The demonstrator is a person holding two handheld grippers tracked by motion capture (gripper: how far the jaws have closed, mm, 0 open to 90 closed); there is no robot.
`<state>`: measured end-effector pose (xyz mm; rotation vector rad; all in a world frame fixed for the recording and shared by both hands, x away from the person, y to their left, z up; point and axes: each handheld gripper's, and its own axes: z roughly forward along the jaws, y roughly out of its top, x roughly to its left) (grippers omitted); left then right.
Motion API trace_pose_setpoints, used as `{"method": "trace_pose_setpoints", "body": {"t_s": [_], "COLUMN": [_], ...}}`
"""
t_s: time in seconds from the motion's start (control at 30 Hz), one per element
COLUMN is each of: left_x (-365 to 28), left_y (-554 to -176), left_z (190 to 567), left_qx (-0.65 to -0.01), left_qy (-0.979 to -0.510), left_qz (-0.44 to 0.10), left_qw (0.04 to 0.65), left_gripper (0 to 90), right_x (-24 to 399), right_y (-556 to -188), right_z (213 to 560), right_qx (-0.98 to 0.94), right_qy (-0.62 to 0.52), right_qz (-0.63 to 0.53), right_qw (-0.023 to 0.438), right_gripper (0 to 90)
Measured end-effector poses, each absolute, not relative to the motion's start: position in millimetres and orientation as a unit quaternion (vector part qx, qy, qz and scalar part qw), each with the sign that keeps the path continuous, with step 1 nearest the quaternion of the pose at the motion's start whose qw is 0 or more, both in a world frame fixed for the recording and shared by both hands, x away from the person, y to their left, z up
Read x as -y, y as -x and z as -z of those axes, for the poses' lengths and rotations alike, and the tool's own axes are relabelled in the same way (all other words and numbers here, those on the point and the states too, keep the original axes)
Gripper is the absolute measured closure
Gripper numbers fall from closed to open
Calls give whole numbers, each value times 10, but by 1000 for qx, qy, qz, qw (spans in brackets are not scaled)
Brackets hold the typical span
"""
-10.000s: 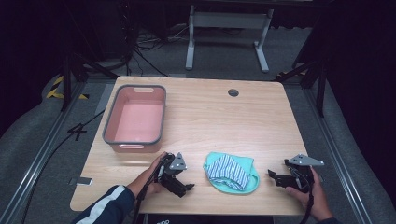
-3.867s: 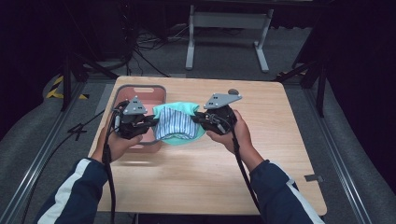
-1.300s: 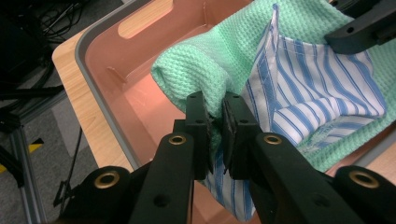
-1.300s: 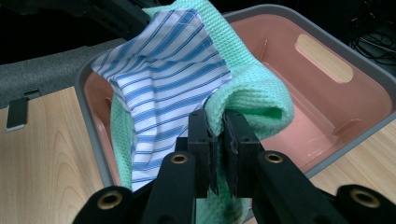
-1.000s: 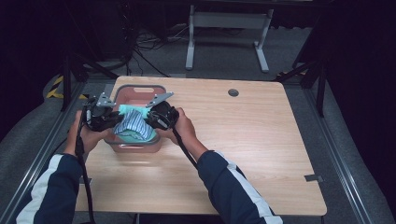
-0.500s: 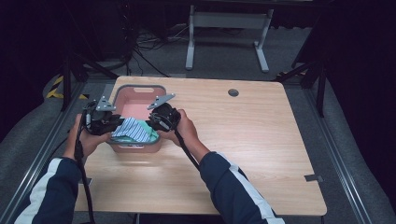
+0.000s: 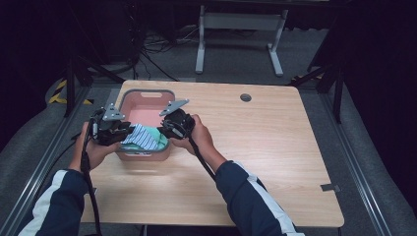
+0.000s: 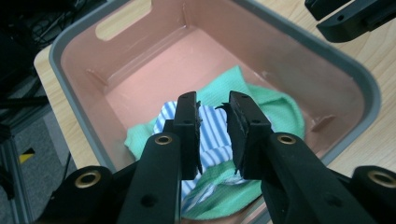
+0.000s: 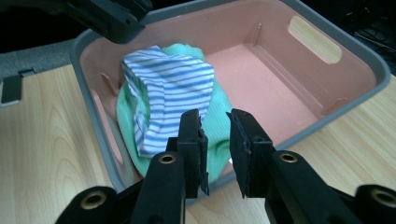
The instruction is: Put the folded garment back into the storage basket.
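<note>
A green cloth [image 7: 158,142] folded with a blue-and-white striped cloth [image 7: 139,136] lies in the near end of a pink bin with a grey rim [image 7: 147,92]. My left gripper [image 7: 123,133] hovers at the bin's left near corner. Its jaws have just been opening and stand slightly apart over the striped cloth [image 8: 215,142], pinching nothing. My right gripper [image 7: 164,130] is at the bin's right near side. Its jaws have also just parted, and nothing sits between its pads [image 9: 214,117]. The striped cloth [image 9: 168,84] rests on the green one [image 9: 219,116] just beyond them.
The far half of the bin [image 8: 187,51] shows bare pink floor. The wooden table [image 7: 275,147] stretches to the right, with a round cable hole [image 7: 245,97] at its far edge. A metal stand [image 7: 236,22] is on the floor behind the table.
The cloth bundle, held up between both grippers over the bin a second ago, has come down into the bin. Both pairs of jaws have parted from it.
</note>
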<state>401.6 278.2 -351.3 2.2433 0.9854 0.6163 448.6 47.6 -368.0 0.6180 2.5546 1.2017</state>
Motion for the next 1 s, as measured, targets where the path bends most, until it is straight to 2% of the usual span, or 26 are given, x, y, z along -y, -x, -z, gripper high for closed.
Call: {"method": "trace_pose_setpoints", "body": {"t_s": [0.4,1.0], "left_x": [-2668,-2349], "left_y": [-3859,-3717], "left_z": [3455,3454], "left_qx": [-356,-330], "left_qy": [-841,-842], "left_qz": [-238,-237], "left_qw": [331,354], "left_gripper": [702,579], "right_x": [-185,227], "right_y": [-4388,-4281], "right_z": [3602,3506], "right_qx": [-883,-887], "right_qy": [-205,-211], "right_qz": [-392,-366], "right_qw": [156,184], "right_gripper": [712,617]}}
